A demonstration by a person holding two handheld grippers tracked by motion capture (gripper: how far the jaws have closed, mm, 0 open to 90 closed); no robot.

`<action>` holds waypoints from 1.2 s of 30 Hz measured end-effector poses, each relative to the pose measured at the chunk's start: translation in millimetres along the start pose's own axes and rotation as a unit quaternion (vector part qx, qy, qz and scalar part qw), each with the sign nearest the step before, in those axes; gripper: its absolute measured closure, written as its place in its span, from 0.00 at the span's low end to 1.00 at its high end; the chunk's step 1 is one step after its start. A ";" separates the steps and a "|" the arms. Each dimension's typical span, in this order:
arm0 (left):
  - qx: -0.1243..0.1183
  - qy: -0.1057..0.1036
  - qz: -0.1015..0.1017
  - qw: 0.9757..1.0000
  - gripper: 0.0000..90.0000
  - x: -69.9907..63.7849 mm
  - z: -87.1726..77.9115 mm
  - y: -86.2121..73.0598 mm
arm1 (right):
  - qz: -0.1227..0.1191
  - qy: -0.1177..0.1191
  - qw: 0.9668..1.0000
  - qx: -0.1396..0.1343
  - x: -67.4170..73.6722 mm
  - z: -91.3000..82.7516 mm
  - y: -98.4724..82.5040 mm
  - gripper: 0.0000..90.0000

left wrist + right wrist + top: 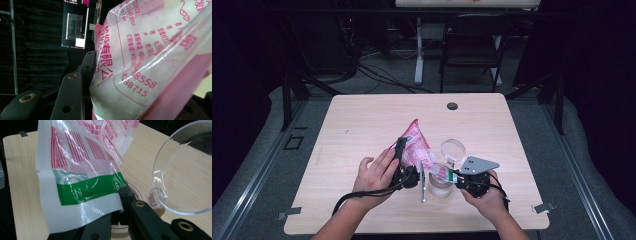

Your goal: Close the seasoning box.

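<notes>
A pink and white printed plastic bag (414, 145) is held up over the table between both grippers. My left gripper (401, 152) is shut on the bag's body; in the left gripper view the bag (150, 62) presses against the left finger (87, 67) and hides the other jaw. My right gripper (117, 206) is shut on the bag's green and white lower edge (82, 190). Below the bag stands a clear jar (439, 187). Its round hinged lid (453, 149) is tipped open, and the lid (185, 170) looms close in the right gripper view.
The light wooden table (362, 120) has a dark round grommet (452, 106) near its far edge. A black folding chair (472, 45) and cables stand on the floor behind the table. Both hands are near the front edge.
</notes>
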State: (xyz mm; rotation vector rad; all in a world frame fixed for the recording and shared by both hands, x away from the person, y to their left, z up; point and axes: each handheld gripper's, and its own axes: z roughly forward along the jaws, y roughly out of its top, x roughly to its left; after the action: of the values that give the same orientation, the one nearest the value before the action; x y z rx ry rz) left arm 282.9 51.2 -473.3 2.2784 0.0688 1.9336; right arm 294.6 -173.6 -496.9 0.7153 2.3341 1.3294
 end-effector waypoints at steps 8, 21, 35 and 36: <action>0.001 0.000 0.000 1.000 0.66 0.3 -0.2 0.5 | 0.001 -0.002 1.000 -0.001 -0.1 0.3 -0.4 1.00; -0.001 0.000 -0.001 1.000 0.66 -1.2 0.5 1.6 | 0.003 -0.003 1.000 0.000 -1.5 0.7 -1.3 1.00; -0.002 0.004 0.006 1.000 0.66 -1.4 -0.7 4.0 | 0.005 -0.001 1.000 0.002 -2.7 1.3 -2.6 1.00; -0.001 0.004 0.007 1.000 0.66 -1.4 -1.0 4.3 | 0.004 -0.002 1.000 0.004 -3.0 1.2 -2.7 1.00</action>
State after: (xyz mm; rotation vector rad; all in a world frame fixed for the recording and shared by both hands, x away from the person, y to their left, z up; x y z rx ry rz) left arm 281.4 46.8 -473.9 2.2762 0.0510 1.9482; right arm 297.0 -175.7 -499.7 0.7299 2.3367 1.3227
